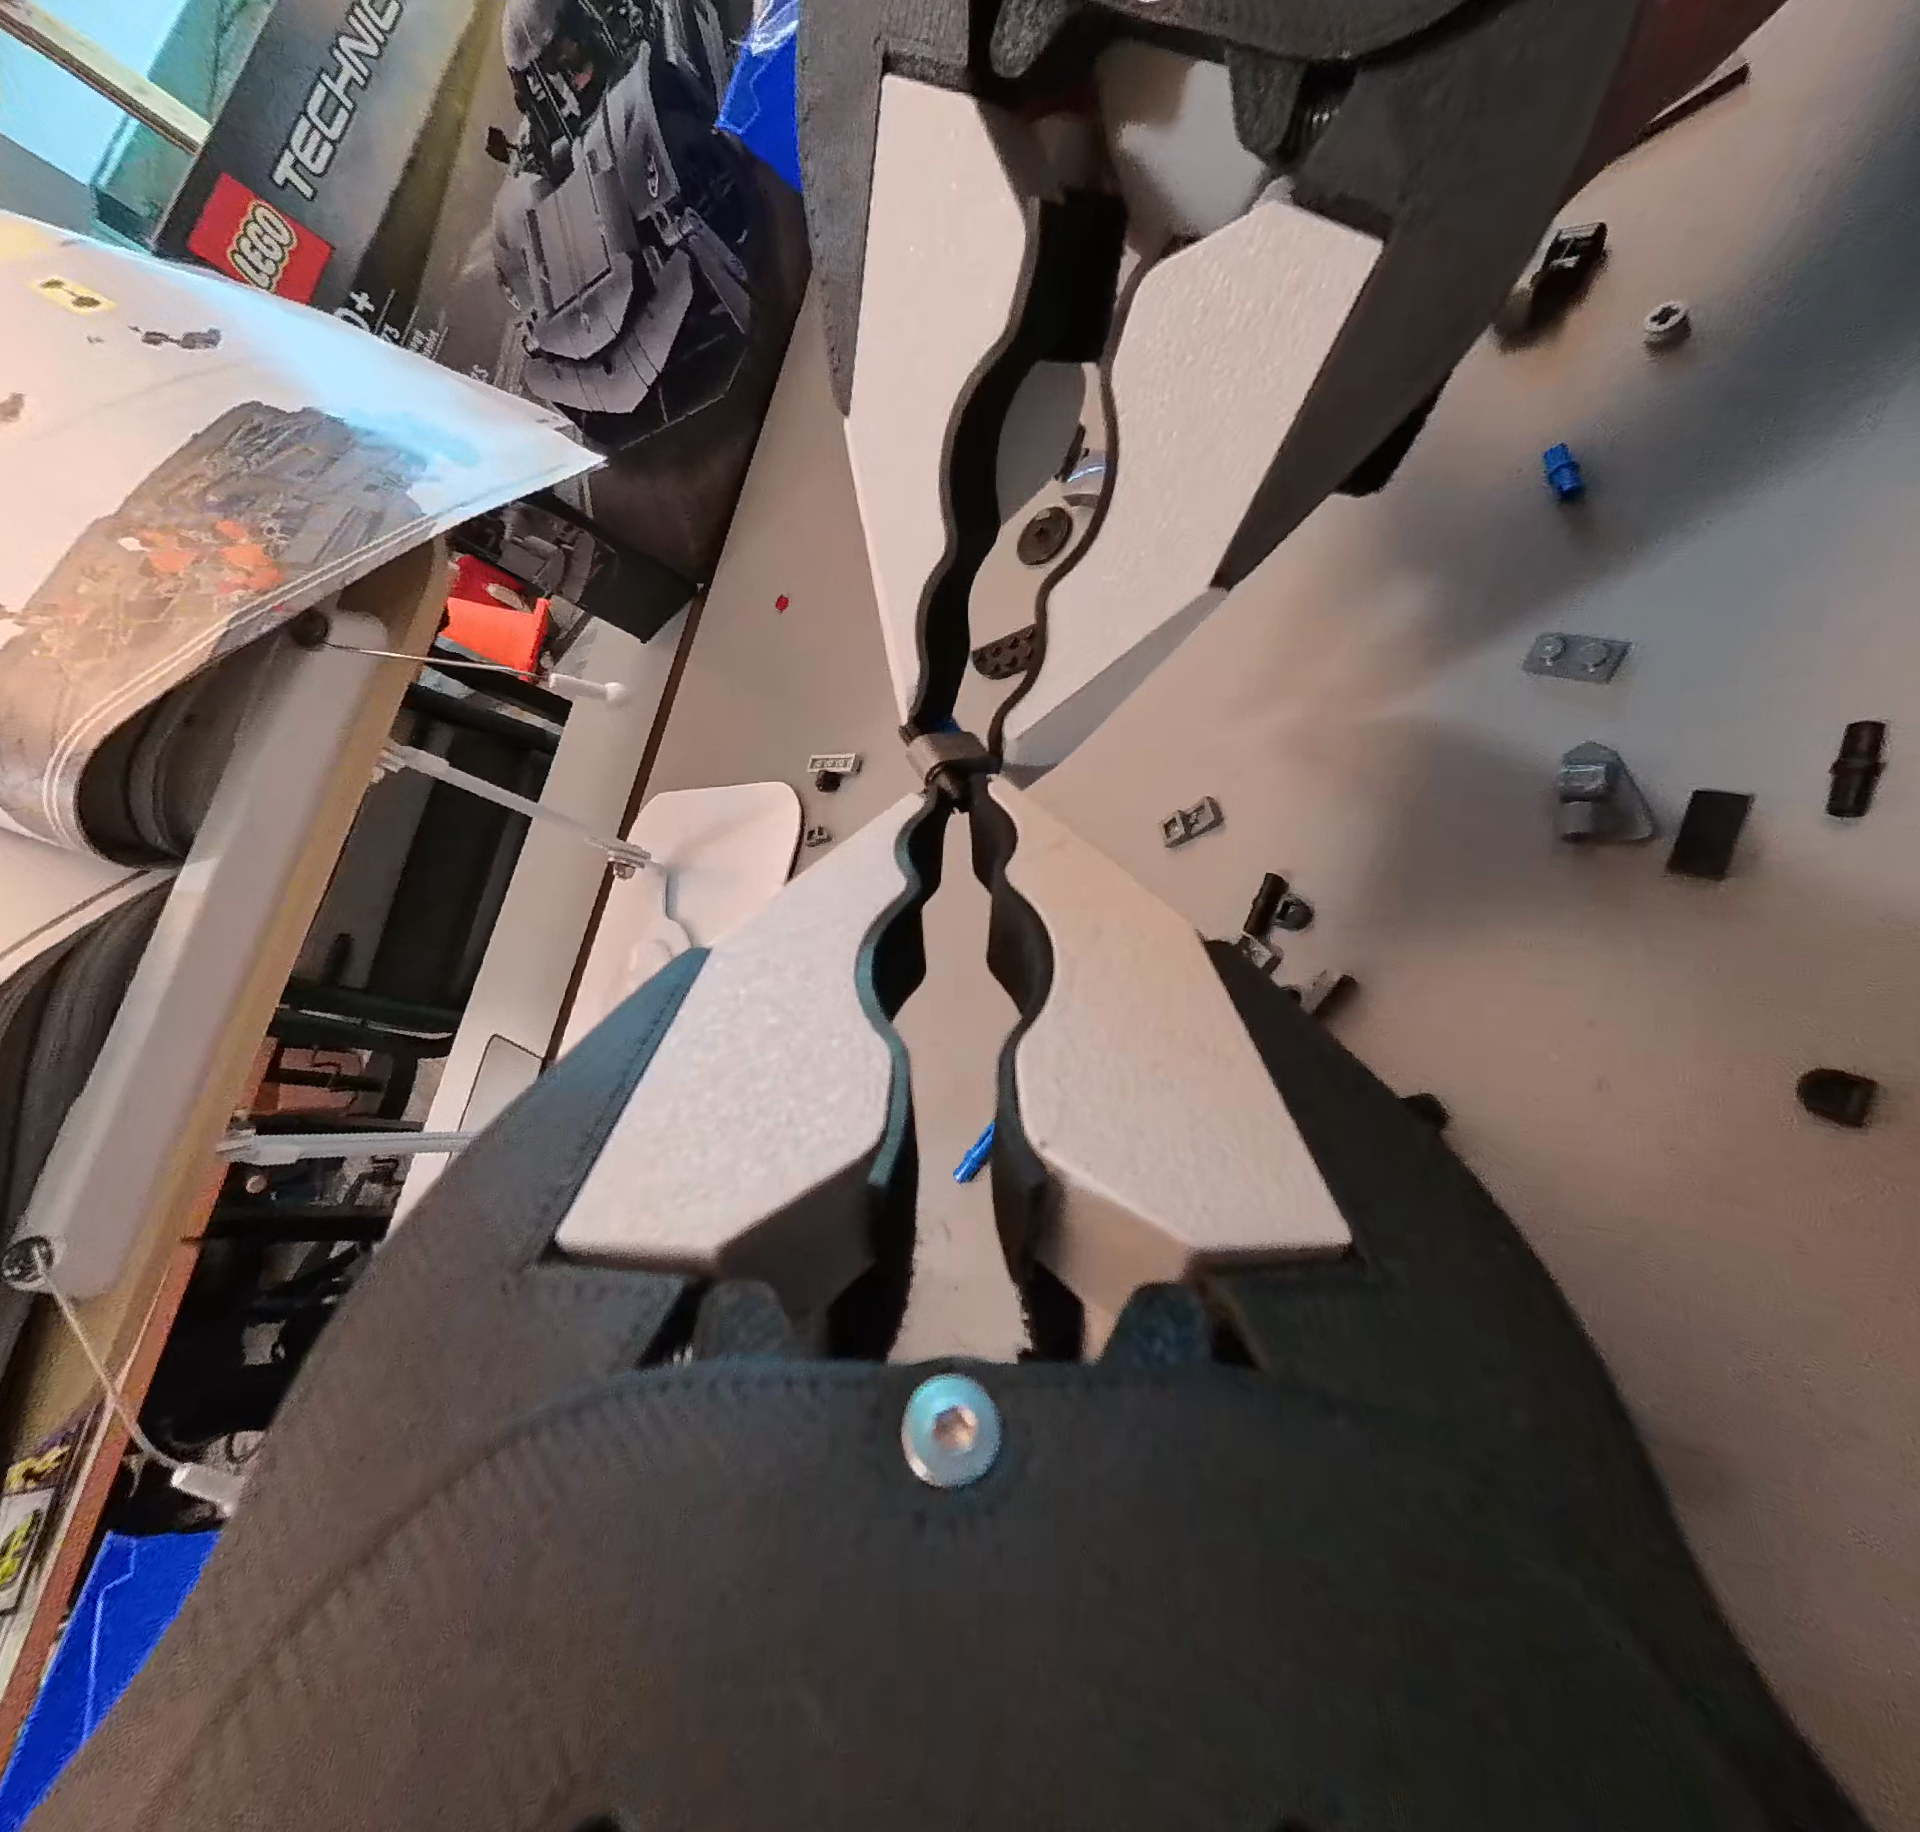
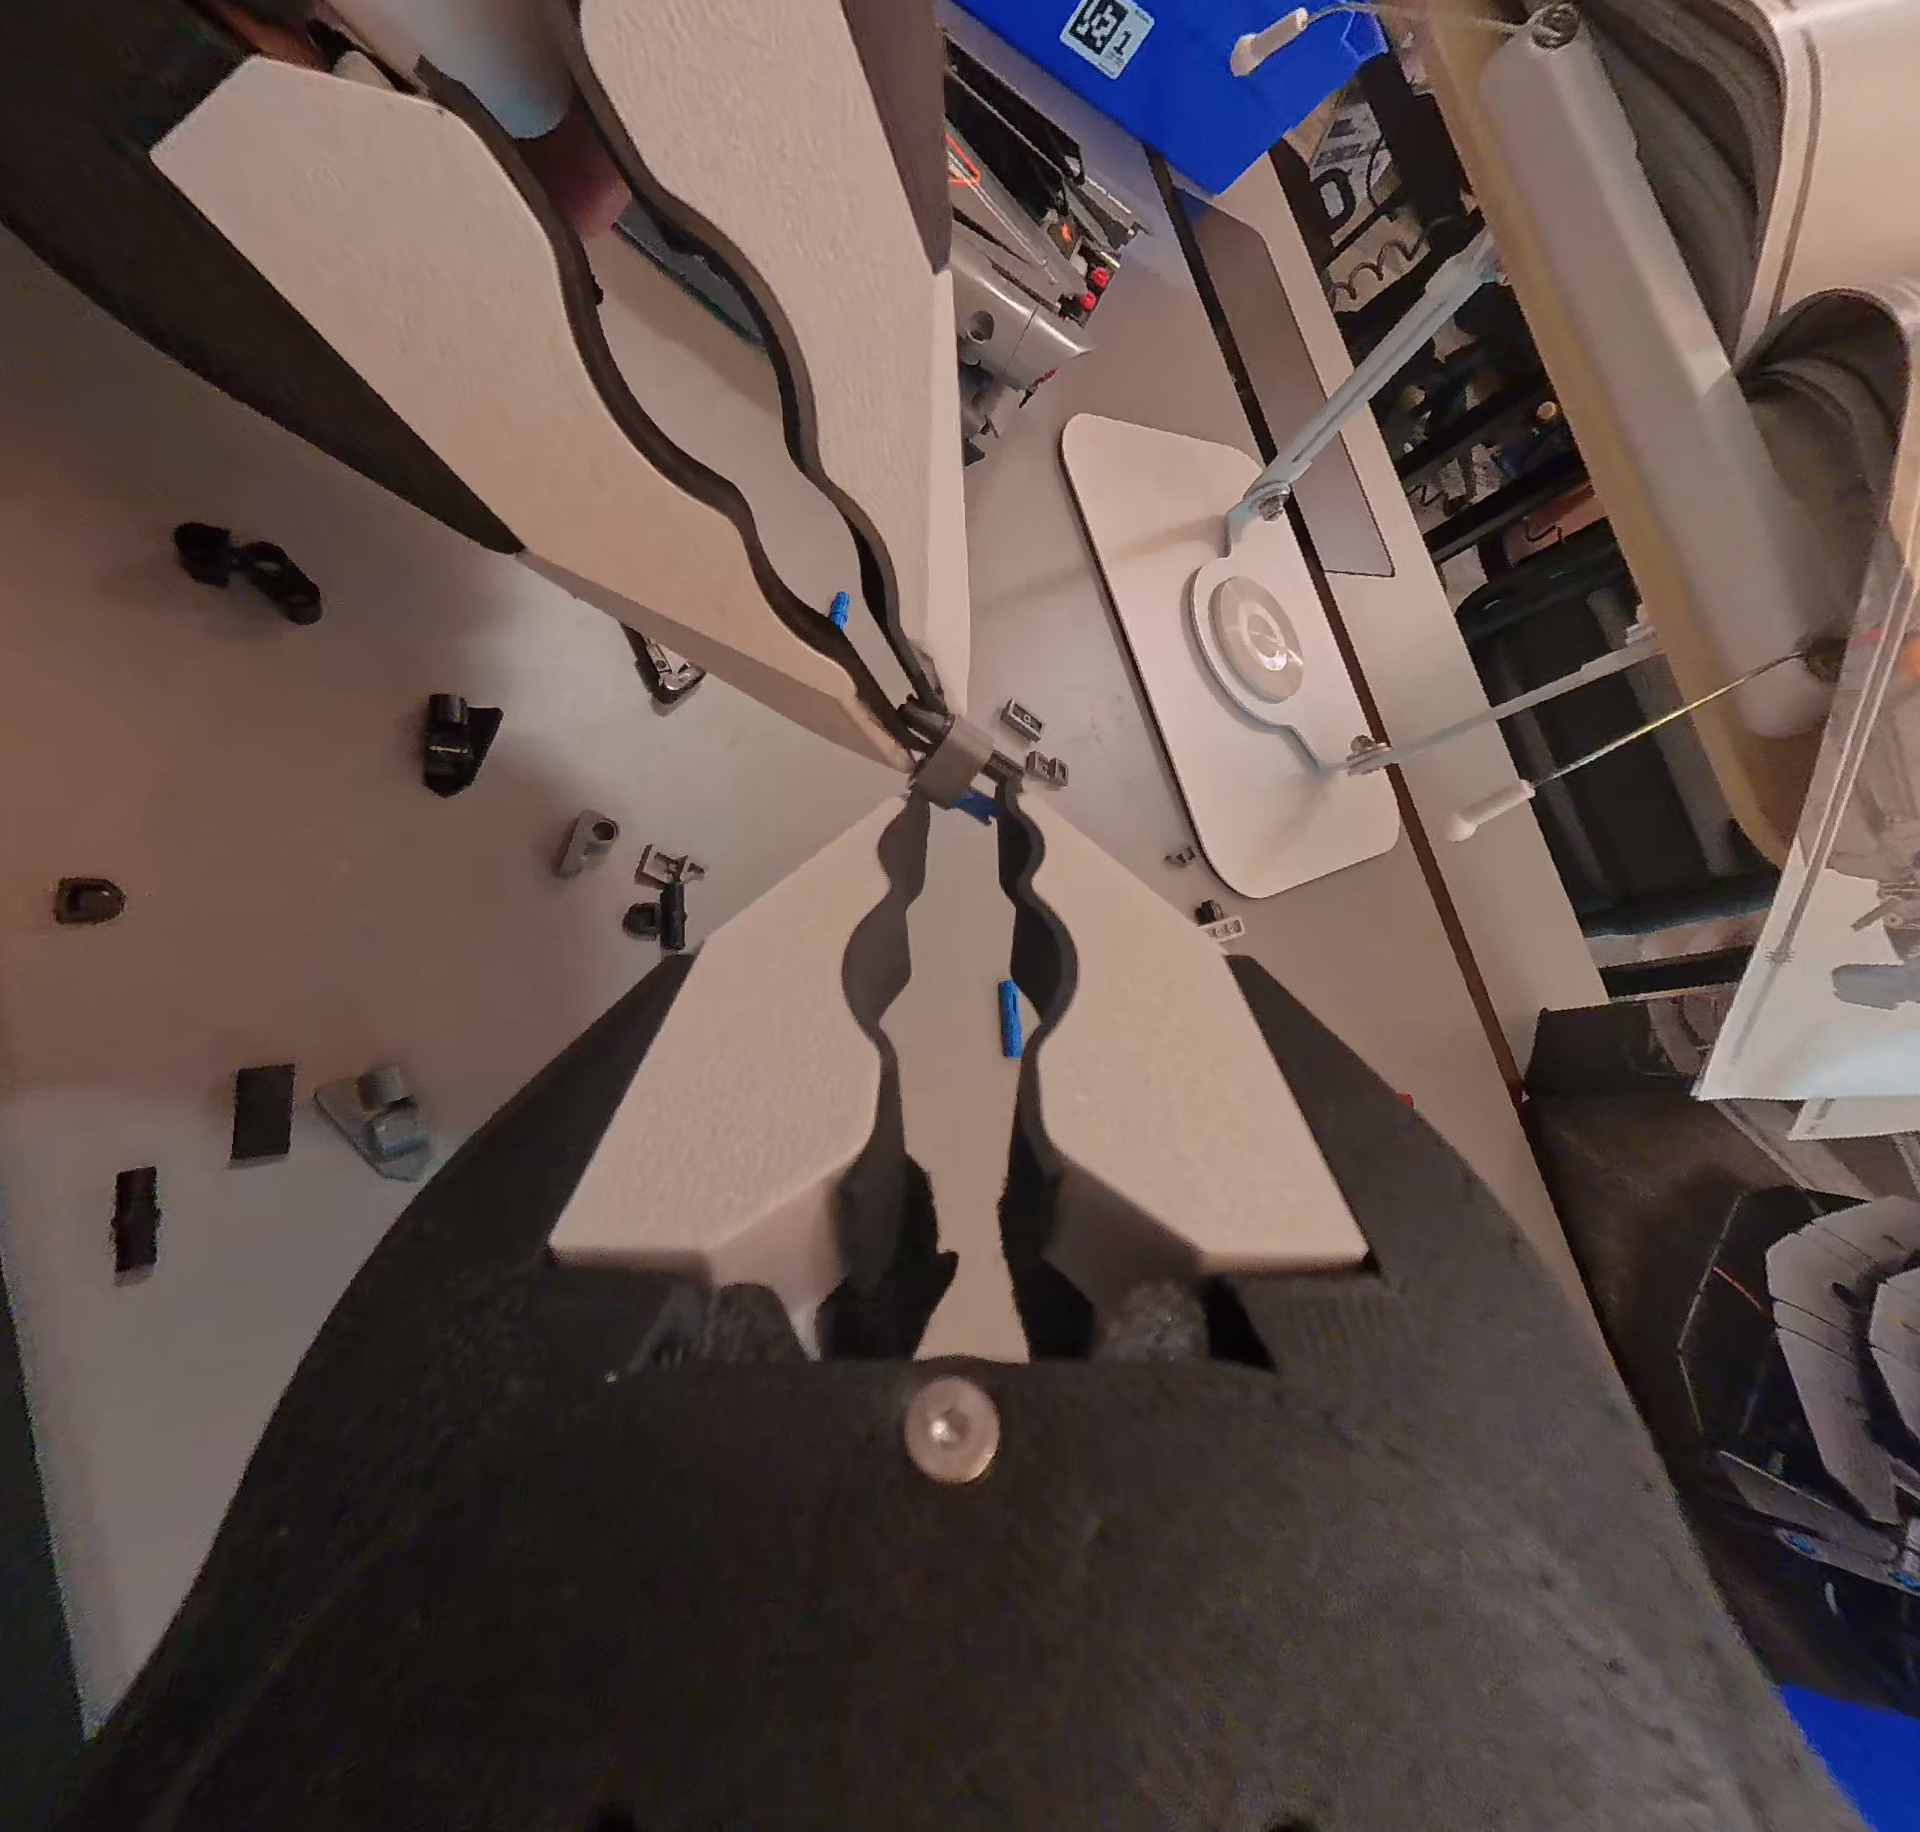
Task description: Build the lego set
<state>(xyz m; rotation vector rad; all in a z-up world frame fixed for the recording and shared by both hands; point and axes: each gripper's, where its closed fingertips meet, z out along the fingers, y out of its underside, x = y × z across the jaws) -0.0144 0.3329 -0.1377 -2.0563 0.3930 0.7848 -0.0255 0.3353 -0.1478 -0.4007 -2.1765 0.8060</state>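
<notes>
My two grippers meet tip to tip above the white table point(image 1: 1351, 951). My left gripper point(image 1: 951, 808) is shut on the dark end of a small grey connector point(image 1: 945, 756). It enters the right wrist view from the upper left point(image 2: 916, 720). My right gripper point(image 2: 961, 803) is shut on a blue pin point(image 2: 975, 801) that touches the grey connector point(image 2: 961, 748). In the left wrist view the right gripper point(image 1: 951, 728) comes down from the top. A loose blue pin point(image 1: 971, 1154) lies on the table under the fingers and also shows in the right wrist view point(image 2: 1010, 1019).
Loose parts lie on the table: a blue pin point(image 1: 1558, 473), a grey plate point(image 1: 1579, 660), a grey wedge point(image 1: 1600, 795), a black tile point(image 1: 1709, 832), a black pin point(image 1: 1855, 769). The set's box point(image 1: 468, 172), a booklet point(image 1: 208, 494) on a stand with a white base point(image 2: 1226, 660), and a blue bin point(image 2: 1164, 37) line the table's edge. Both grippers' tips are close together, under 4 cm apart.
</notes>
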